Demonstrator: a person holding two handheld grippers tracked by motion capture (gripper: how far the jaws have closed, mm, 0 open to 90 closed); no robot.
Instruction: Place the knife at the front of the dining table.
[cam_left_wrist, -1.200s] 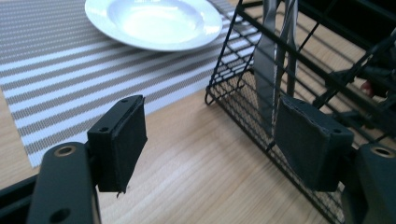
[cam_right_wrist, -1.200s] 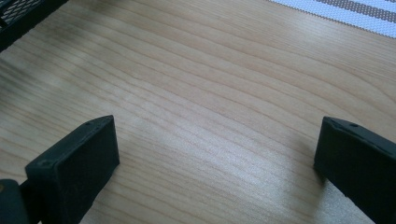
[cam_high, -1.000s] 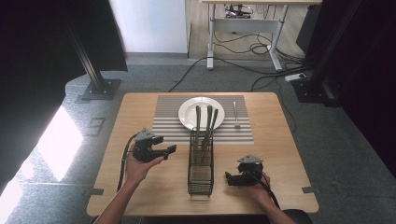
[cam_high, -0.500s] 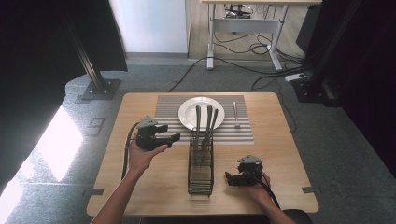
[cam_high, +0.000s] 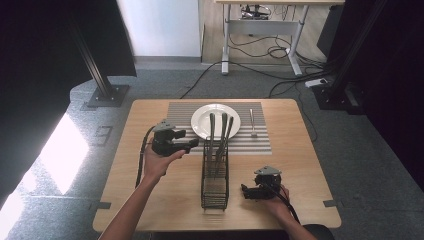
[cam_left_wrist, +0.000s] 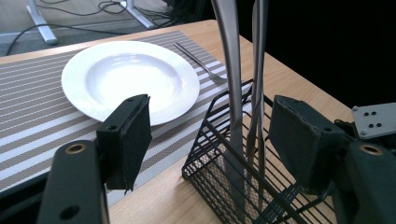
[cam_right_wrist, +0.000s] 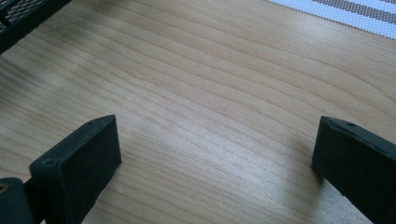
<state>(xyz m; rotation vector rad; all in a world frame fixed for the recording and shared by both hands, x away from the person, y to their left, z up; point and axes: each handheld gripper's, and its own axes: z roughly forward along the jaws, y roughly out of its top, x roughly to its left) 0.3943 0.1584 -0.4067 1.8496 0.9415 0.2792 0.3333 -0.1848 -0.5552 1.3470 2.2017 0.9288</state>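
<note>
A black wire basket (cam_high: 215, 175) stands mid-table with three metal utensils (cam_high: 222, 131) upright in its far end. Behind it a white plate (cam_high: 215, 119) lies on a striped placemat (cam_high: 182, 114), and a fork (cam_high: 253, 122) rests to the plate's right. My left gripper (cam_high: 191, 145) hovers open just left of the basket's far end. In the left gripper view the gripper (cam_left_wrist: 210, 126) frames the utensil handles (cam_left_wrist: 231, 70) and basket (cam_left_wrist: 233, 182), with plate (cam_left_wrist: 130, 81) and fork (cam_left_wrist: 201, 63) beyond. My right gripper (cam_high: 246, 191) sits open, low over the table right of the basket; its own view shows it (cam_right_wrist: 219, 140) above bare wood.
The wooden table (cam_high: 300, 165) ends near the person's forearms at the bottom. A placemat corner (cam_right_wrist: 355, 11) and the basket's edge (cam_right_wrist: 18, 14) lie beyond the right jaws. A cable (cam_high: 141, 160) trails from the left gripper. Black stands and floor cables surround the table.
My left gripper has risen and moved away from the person and rightward, closer to the utensils in the basket. The right gripper has stayed where it was.
</note>
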